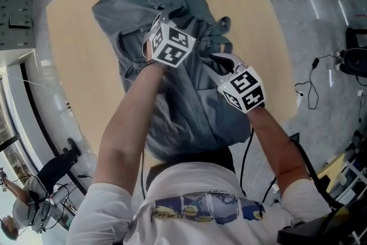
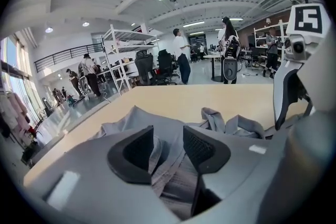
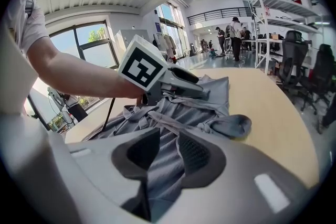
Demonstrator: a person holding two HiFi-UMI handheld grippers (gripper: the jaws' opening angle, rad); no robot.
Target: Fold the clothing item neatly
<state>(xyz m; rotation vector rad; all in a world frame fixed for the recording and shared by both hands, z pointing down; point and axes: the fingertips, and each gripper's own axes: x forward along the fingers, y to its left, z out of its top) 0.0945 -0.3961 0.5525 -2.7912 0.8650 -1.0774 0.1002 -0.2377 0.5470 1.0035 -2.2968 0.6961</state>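
A grey garment (image 1: 192, 112) lies crumpled on a light wooden table (image 1: 74, 54), its near end hanging over the edge toward me. My left gripper (image 1: 157, 21) rests on the upper middle of the cloth. In the left gripper view its jaws (image 2: 168, 147) stand apart with a loose fold of cloth (image 2: 131, 120) between them, unpressed. My right gripper (image 1: 221, 66) sits just to the right, beside a rolled sleeve (image 3: 233, 126). In the right gripper view the garment (image 3: 210, 97) runs tight between its pads (image 3: 169, 152), which are closed on it.
The table's right edge (image 1: 281, 66) borders a grey floor with cables (image 1: 312, 89). A person with equipment stands at the lower left (image 1: 34, 192). Shelves (image 2: 123, 55), office chairs (image 2: 157, 68) and standing people (image 2: 181, 55) fill the room beyond the table.
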